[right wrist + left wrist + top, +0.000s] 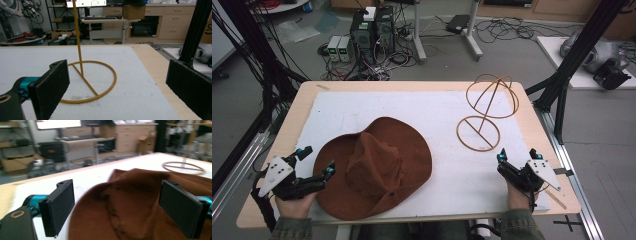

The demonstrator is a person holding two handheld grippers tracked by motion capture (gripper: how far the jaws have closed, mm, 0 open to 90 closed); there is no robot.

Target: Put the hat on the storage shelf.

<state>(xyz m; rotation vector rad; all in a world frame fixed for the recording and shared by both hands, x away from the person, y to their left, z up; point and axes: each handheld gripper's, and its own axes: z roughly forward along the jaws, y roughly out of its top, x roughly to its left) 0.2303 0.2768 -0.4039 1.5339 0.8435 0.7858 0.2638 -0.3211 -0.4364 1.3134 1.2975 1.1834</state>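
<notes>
A: Start nearest the person. What are the left tongs [314, 164] doing?

B: They sit at the near left of the counter [287, 130], held in a hand [294, 204] that comes in from the bottom edge. Their jaws are spread wide and pinch nothing. In the left gripper view the hat [130, 207] lies between and just past the two black pads, with the brim under them; I cannot tell whether either pad touches the felt.

A: And the hat itself?

B: A brown brimmed hat [374, 167], crown up and creased, resting on the white mat [447, 165]. It lies just right of the left tongs, its near brim close to the counter's front edge, and well left of the right tongs.

A: The right tongs [516, 162]?

B: At the near right of the mat, also held by a hand [519, 197]. The jaws are spread apart here too, with nothing between them but bare mat.

A: What lies beyond them?

B: A yellow wire stand [484, 112], ahead and slightly left of the right tongs, and apart from them. In the right gripper view its ring base [92, 81] lies flat on the mat with a thin stem [77, 35] rising from a crossbar. From above, the stem carries a rounded cage of hoops [492, 95].

A: Is it touching the hat?

B: No, the stand is clear of the brim, further back on the right.
</notes>
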